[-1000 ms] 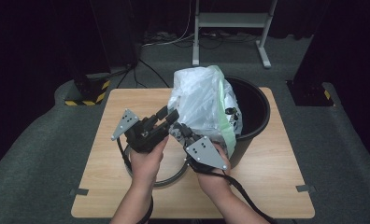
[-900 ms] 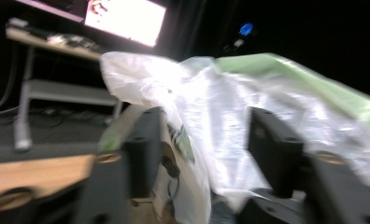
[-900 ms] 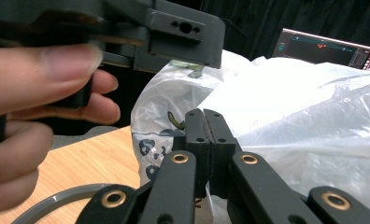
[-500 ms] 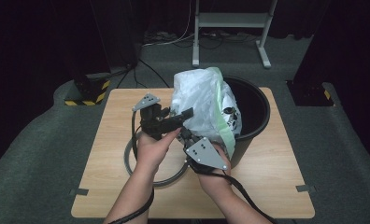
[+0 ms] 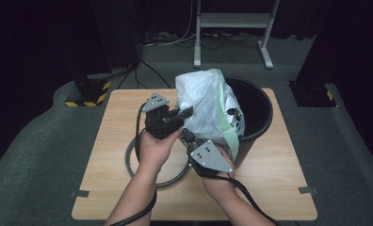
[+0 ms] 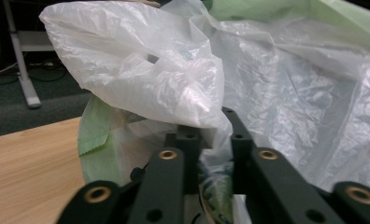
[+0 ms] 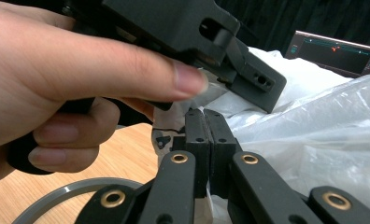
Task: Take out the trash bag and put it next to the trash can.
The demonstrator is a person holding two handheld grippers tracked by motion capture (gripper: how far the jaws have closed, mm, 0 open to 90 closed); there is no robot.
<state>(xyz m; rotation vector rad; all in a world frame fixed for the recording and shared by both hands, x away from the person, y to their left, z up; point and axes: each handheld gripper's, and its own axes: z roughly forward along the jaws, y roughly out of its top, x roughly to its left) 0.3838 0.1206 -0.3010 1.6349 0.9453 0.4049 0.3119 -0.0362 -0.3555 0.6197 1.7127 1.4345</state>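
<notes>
In the high view a white plastic bag [image 5: 204, 108] with a green edge sits at the centre of the frame, bunched over the near-left rim of a black bin [image 5: 257, 110] that stands on the right half of a wooden table [image 5: 109, 122]. A grey ring [image 5: 130, 160] lies flat on the table in the lower left, partly under the person's forearms.

The left gripper [image 5: 182, 114] is held just left of the bag, pointing right into it. In the left gripper view its jaws have just been closing and now stand close together, with a fold of the bag [image 6: 174, 88] caught between their tips.

The right gripper [image 5: 188, 136] sits just below the left one, against the bag's lower left. In the right gripper view its jaws are pressed together on a pinch of the bag film [image 7: 286, 116], and the left hand [image 7: 71, 79] with its gripper fills the upper left, just above them.
</notes>
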